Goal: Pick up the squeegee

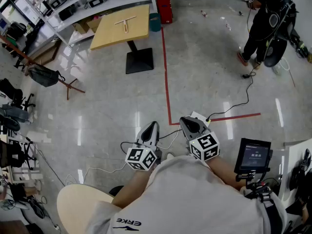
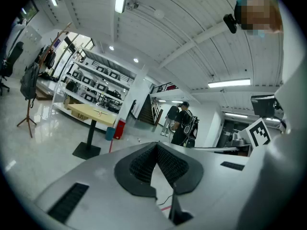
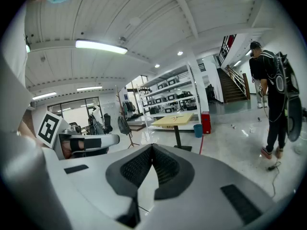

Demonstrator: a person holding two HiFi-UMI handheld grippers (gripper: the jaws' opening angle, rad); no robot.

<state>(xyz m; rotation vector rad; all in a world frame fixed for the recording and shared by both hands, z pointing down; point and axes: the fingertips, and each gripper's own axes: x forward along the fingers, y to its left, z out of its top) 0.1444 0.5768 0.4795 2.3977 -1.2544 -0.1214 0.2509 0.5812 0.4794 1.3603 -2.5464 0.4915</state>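
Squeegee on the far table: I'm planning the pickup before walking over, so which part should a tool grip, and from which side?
The pale T-shaped squeegee lies flat on the light wooden square table, crossbar on the far side, handle pointing toward the near edge. Probably best to grip the slim straight handle, jaws across it, coming down from above at that near edge. Finer detail is too small to tell.

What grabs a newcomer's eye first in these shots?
The left tool and right tool, both shut and empty, are held side by side low in the head view over the shiny floor. Far ahead at upper left stands a yellow table with the squeegee lying on it. A person in black stands at upper right.
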